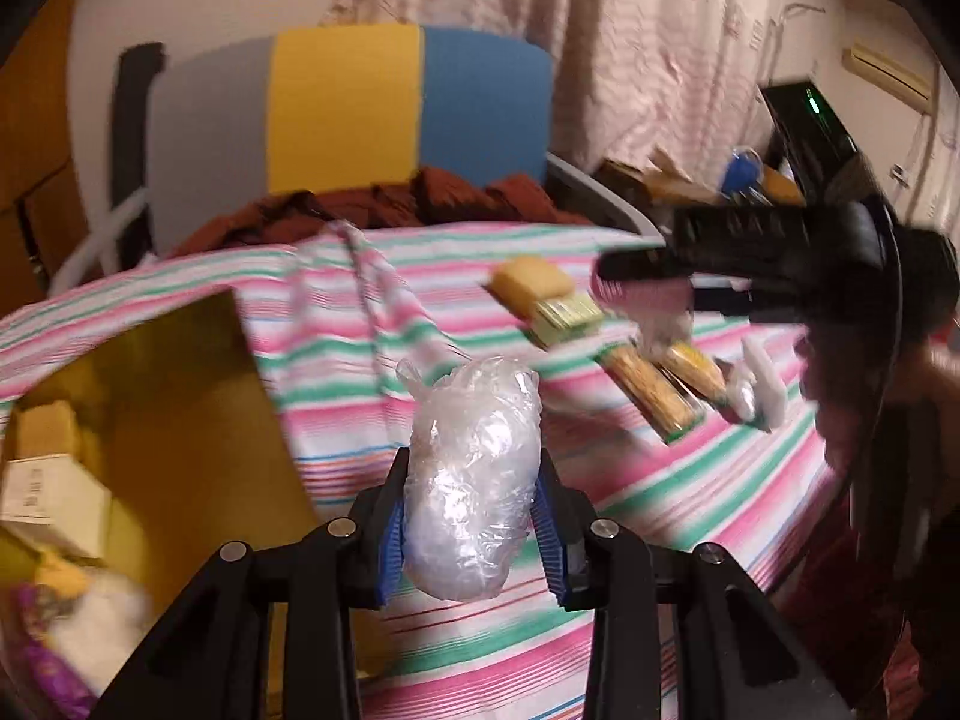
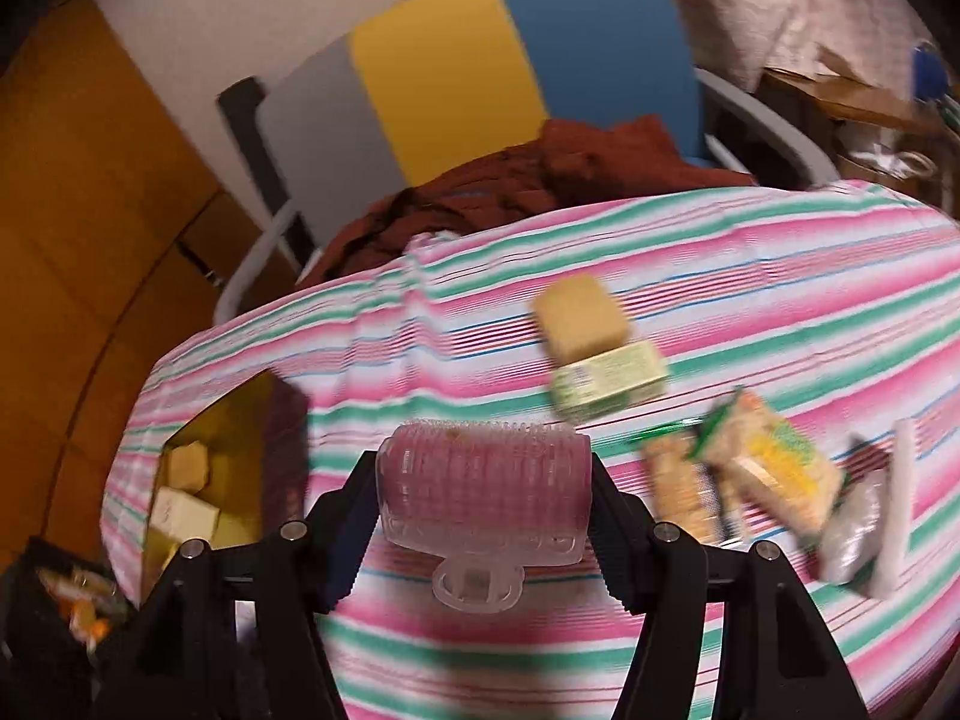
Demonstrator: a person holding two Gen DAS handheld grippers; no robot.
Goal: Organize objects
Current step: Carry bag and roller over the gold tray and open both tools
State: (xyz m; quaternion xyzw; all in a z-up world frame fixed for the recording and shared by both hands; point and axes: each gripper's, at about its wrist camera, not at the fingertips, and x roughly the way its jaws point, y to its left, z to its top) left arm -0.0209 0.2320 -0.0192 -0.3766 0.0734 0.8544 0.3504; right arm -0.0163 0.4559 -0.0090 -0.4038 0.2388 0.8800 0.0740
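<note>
My left gripper [image 1: 474, 516] is shut on a bundle wrapped in clear plastic [image 1: 474, 480], held above the striped cloth [image 1: 600, 540]. A yellow box [image 1: 180, 432] with several items inside stands just to its left. My right gripper [image 2: 483, 501] is shut on a pink bristled brush in a clear plastic case [image 2: 483, 492], also above the cloth. In the left wrist view that gripper [image 1: 645, 285] shows at the right with the pink brush [image 1: 636, 294]. A yellow sponge [image 2: 582, 312], a green-yellow packet [image 2: 612, 384] and snack packets [image 2: 750, 468] lie on the cloth.
The same yellow box [image 2: 222, 480] sits at the table's left edge. A chair with grey, yellow and blue panels [image 1: 348, 108] holds a rust-brown cloth [image 1: 420, 204] behind the table. A white stick [image 2: 897, 504] lies at the right. Cardboard clutter [image 1: 672, 180] stands far right.
</note>
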